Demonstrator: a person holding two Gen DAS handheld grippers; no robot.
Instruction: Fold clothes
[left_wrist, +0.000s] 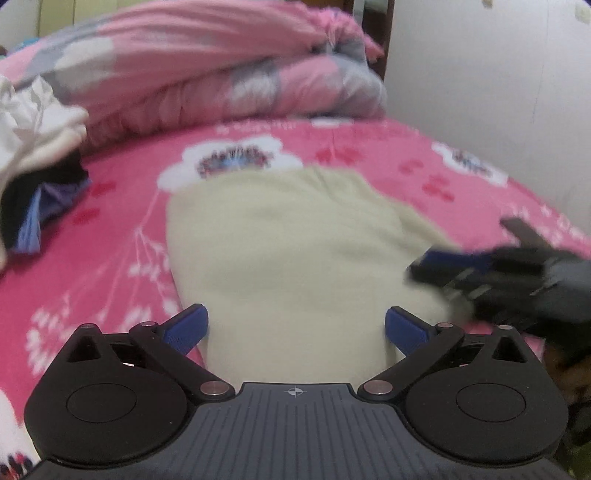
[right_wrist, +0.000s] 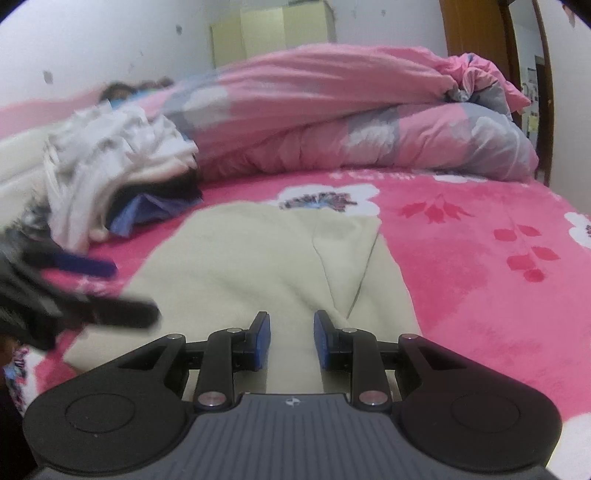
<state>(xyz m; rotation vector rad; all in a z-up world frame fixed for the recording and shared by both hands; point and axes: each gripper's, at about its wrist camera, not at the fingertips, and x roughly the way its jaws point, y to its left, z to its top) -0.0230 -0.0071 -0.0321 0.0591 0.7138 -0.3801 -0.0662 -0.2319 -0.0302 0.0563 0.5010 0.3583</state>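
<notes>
Cream fabric, a folded garment (left_wrist: 295, 243), is spread flat on the pink flowered bedsheet (left_wrist: 424, 173) in the middle of the bed, with its near edge running under both tools. In the right wrist view a fold line (right_wrist: 343, 266) is seen running along the garment's right half, where one layer is laid over another.

The left gripper (left_wrist: 295, 328) is held over the near end of the garment with its blue pads (left_wrist: 186, 328) spread as wide apart as they go; nothing is pinched between them, and only the cream cloth is seen below the gap. In the right wrist view the same tool (right_wrist: 96, 291) is seen blurred at the left edge, its two fingers splayed over the garment's left border.

The right gripper (right_wrist: 291, 339) is held low over the garment's near right part, its pads (right_wrist: 260, 341) brought partly together with a narrow gap left between them. Cream cloth fills that gap in the picture, but whether a fold is pinched there or merely lies beneath cannot be told. From the left wrist view it (left_wrist: 461, 273) appears blurred at the garment's right edge.

A pile of clothes (right_wrist: 110, 173), white on top with dark and blue pieces beneath, lies to the far left, apart from the garment. A pink and grey quilt (right_wrist: 351, 118) is bundled across the far side of the bed
</notes>
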